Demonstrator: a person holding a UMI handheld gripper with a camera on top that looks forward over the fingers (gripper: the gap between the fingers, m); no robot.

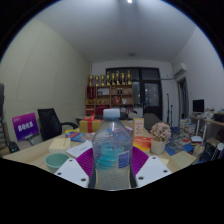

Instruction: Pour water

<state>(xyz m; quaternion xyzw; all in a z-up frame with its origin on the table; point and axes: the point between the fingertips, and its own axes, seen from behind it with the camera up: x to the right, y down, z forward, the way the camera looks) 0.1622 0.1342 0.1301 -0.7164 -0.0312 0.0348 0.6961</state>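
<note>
Gripper view puts your gripper (112, 172) closest, its two fingers clamped on a clear water bottle (113, 152), the magenta pads (87, 163) pressing against its sides. You hold the bottle upright between the fingers, its blue-labelled body low and its white cap (113, 116) on top. Just beyond it, your table (35, 157) is crowded: a teal bowl (56, 160) sits off to the left, a small pot of pink flowers (160, 133) to the right, with colourful sheets and boxes around them that you cannot make out clearly. Farther back, a dark chair (48, 122) stands left, and a wooden shelf of bottles (111, 88) lines the far wall beside a dark window (150, 92).
</note>
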